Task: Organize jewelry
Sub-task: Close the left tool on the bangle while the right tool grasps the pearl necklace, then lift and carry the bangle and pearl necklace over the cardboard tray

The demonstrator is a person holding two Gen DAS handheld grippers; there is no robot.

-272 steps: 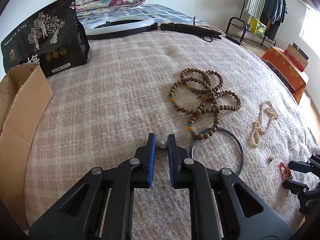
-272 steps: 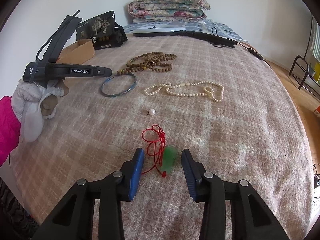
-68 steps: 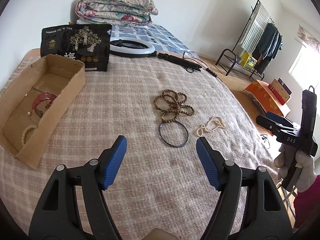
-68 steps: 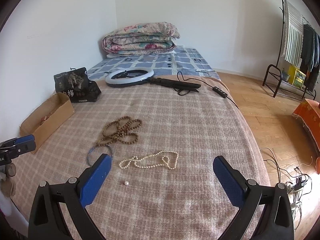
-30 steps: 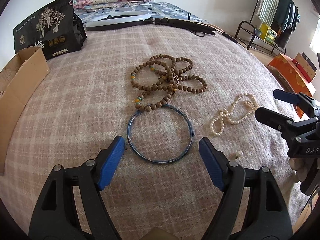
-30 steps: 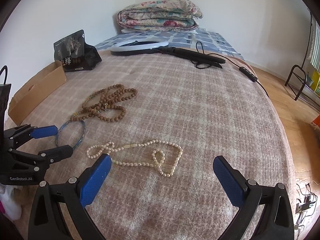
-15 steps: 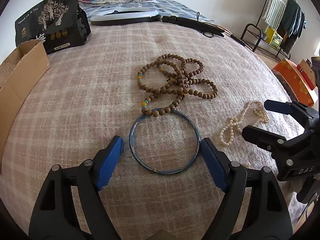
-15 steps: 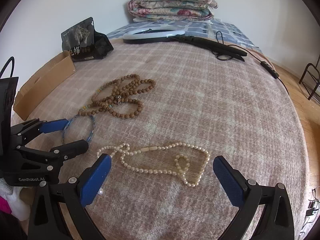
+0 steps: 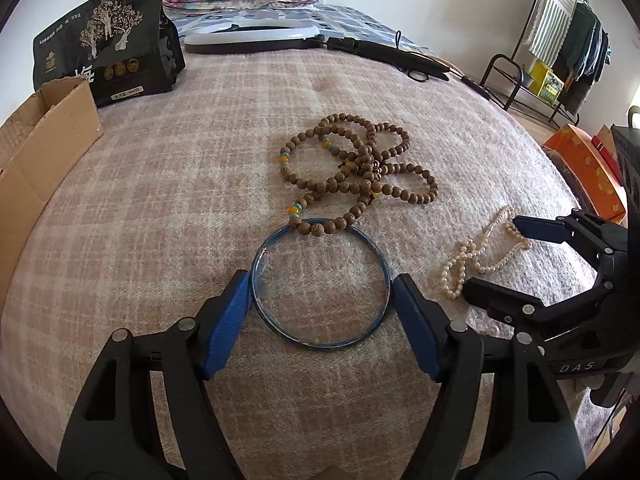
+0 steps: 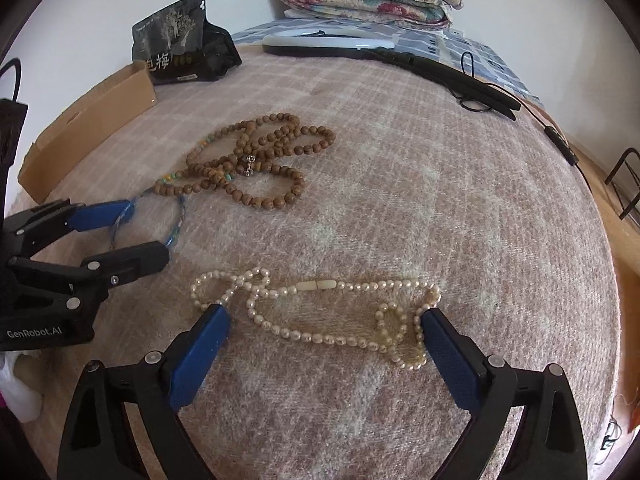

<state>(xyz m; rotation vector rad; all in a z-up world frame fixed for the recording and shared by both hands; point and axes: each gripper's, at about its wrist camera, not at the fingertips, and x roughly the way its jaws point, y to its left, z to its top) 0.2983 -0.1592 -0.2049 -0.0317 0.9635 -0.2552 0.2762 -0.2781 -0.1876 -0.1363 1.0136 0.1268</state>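
1. The left tool (image 9: pixel 320 292) sits low on a bed covered by a pink plaid blanket (image 9: pixel 180 200), its blue pads spread wide on either side of a blue bangle (image 9: pixel 320 284); whether the pads touch the bangle is hard to tell.
2. A looped string of brown wooden beads (image 9: pixel 360 172) lies at twelve o'clock from the bangle, overlapping its far rim.
3. The right tool (image 10: pixel 324 332) is also spread wide, its pads straddling a pearl necklace (image 10: pixel 320 312) that lies flat on the blanket.
4. A cardboard box (image 9: pixel 44 136) sits at ten o'clock from the bangle, with a black pouch (image 9: pixel 108 40) beyond it.
5. A single loose pearl (image 9: pixel 491 331) rests at three o'clock from the bangle, beside the right tool.
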